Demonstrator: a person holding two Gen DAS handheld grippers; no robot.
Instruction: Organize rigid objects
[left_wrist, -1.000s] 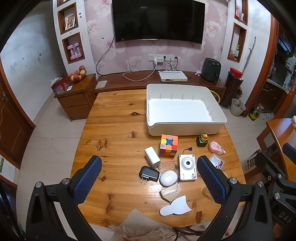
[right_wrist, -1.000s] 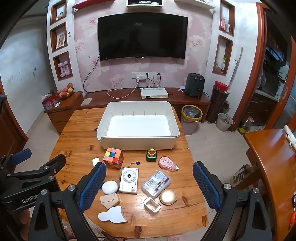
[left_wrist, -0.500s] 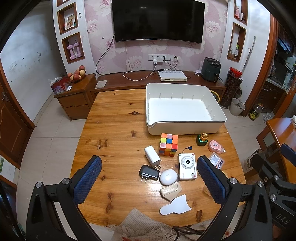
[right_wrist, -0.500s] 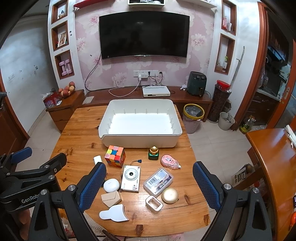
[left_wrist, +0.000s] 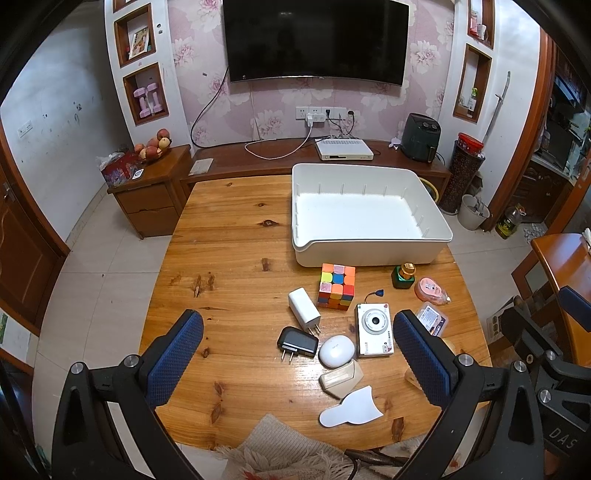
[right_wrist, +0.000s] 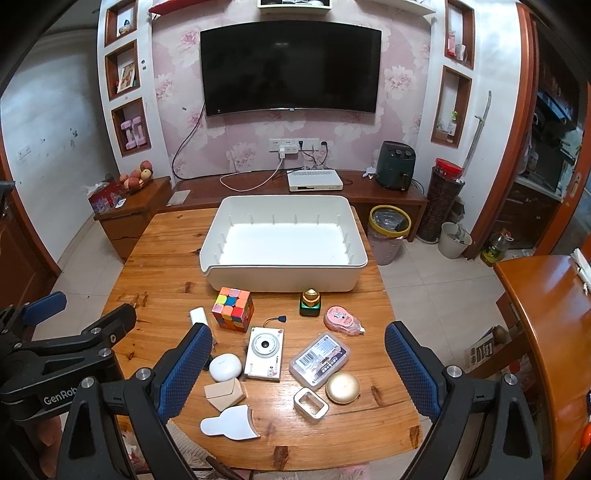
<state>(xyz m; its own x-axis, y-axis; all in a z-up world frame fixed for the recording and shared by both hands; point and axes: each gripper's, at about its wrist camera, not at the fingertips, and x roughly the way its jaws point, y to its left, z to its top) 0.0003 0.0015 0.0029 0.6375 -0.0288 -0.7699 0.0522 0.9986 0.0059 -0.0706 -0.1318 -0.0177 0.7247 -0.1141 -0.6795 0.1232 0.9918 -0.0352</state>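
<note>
Both grippers spread wide, nothing held. Left gripper (left_wrist: 295, 354) hangs above near table edge; black charger (left_wrist: 297, 342), white charger (left_wrist: 303, 310) and white oval case (left_wrist: 336, 351) lie between its fingers, w/ white camera (left_wrist: 373, 329) just inside the right finger. Right gripper (right_wrist: 298, 363) hangs over the clutter too: camera (right_wrist: 264, 353), clear barcode box (right_wrist: 320, 359), gold round compact (right_wrist: 342, 387) and small rectangular frame (right_wrist: 311, 403) sit between its fingers. Straight ahead of both: Rubik's cube (right_wrist: 233, 308), green bottle w/ gold cap (right_wrist: 310, 302), pink tape dispenser (right_wrist: 341, 320), then white bin (right_wrist: 284, 284) at far side of wooden table (left_wrist: 229, 236).
</note>
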